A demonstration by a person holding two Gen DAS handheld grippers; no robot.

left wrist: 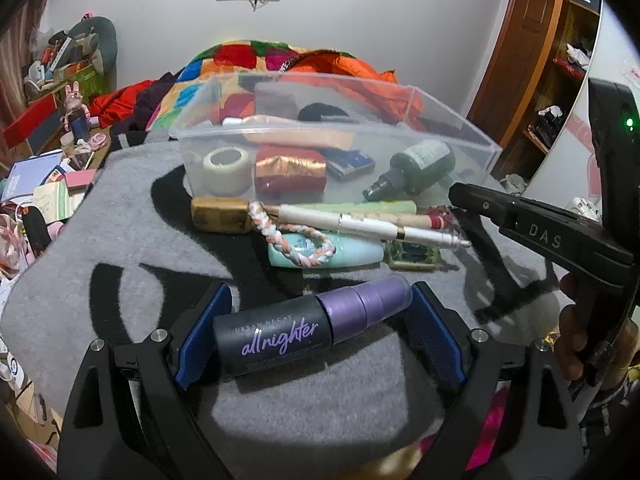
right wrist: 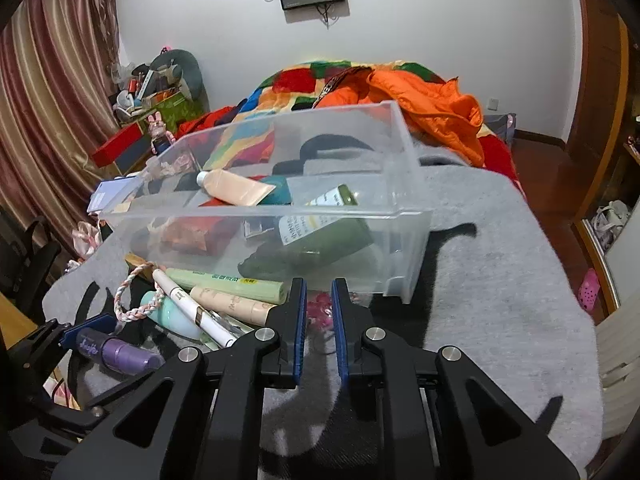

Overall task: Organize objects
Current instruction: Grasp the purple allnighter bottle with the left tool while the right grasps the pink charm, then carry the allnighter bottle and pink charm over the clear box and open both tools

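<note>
I am working over a grey mat (right wrist: 500,280) laid on a bed, and a clear bin (left wrist: 472,136) is sitting on it just ahead of both my tongs. Inside the bin a green bottle (left wrist: 420,164) is lying on its side with its black nozzle pointing toward me, beside a red and gold pouch (left wrist: 290,170), a white tape roll (left wrist: 228,170), a small blue box (left wrist: 352,162) and a peach tube (right wrist: 236,188) resting on top of the rest.

Between the bin and my tongs a heap is lying loose on the mat: a pale green tube (right wrist: 228,282), a beige tube (right wrist: 236,302), a white pen (left wrist: 376,228), a mint bottle (left wrist: 352,258) with a braided band (left wrist: 298,240) draped over it, and a wooden block (left wrist: 218,214).

My left tongs (left wrist: 320,328) are standing wide, and the spray bottle (left wrist: 296,330) is lying crosswise between the blue pads, its black base toward the left pad and its purple cap toward the right one. The pads look to be at its two ends, but I cannot tell whether they are pressing on it.

My right tongs (right wrist: 319,312) are drawn nearly together with a narrow slit between the pads. They are pointing down at the mat just short of the bin's near wall. Something pink (right wrist: 320,305) is showing at their tips, too hidden for me to say whether it is pinched.
</note>
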